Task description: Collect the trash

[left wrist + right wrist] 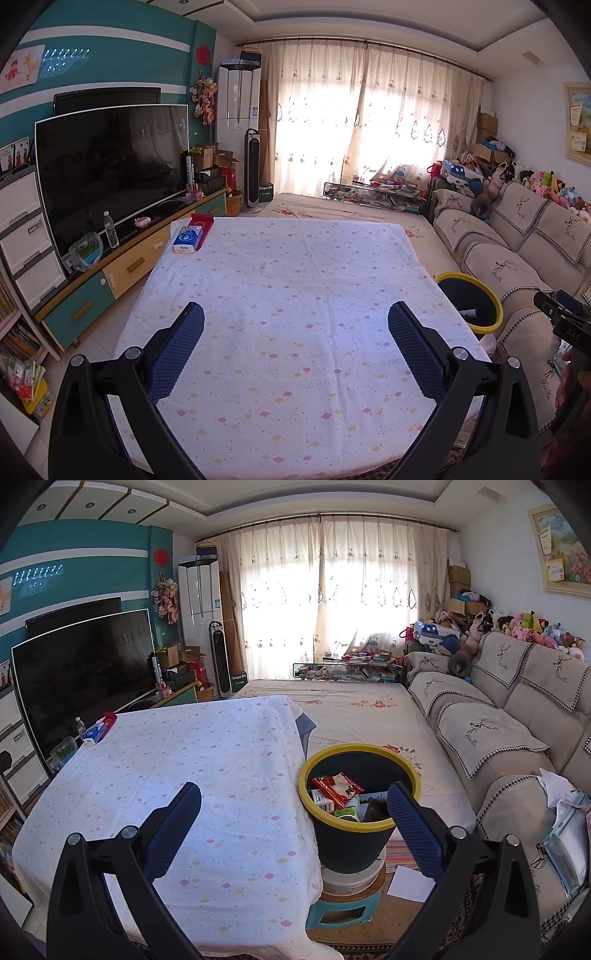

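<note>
Fingers of the left gripper (pixel 295 325) stand spread wide and empty at lower centre, above the tablecloth (pixel 288 280). Likewise spread and empty, the right gripper (pixel 293 805) hangs lower centre over the table edge, its right finger in front of the yellow-rimmed trash bin (pixel 351 849). Inside the bin lie a red wrapper (pixel 338 784) and other packets. A tissue box (pixel 187 239) sits at the table's upper left.
</note>
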Demonstrator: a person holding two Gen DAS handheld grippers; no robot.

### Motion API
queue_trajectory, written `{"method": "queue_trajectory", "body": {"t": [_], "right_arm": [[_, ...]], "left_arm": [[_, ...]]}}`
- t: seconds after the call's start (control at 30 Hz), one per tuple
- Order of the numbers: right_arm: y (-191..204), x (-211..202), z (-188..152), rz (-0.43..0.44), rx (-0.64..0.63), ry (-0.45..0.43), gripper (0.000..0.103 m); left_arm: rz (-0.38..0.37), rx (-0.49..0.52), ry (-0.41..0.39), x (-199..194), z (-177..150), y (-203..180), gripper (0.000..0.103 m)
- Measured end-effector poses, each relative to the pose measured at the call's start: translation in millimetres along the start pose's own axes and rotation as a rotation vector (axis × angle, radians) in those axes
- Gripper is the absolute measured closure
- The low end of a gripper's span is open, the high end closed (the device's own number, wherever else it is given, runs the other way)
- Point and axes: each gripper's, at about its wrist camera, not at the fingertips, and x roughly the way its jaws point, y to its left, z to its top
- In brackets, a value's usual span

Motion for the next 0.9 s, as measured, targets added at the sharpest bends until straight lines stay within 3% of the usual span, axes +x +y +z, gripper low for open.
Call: {"method": "queue_trajectory", "body": {"t": [0.9], "right_arm": [[1.8, 4.7, -1.7, 0.001, 0.0, 0.005, 0.007]], "left_arm": [[0.0, 0.0, 0.006, 5.6, -7.0, -1.9, 0.005]]}}
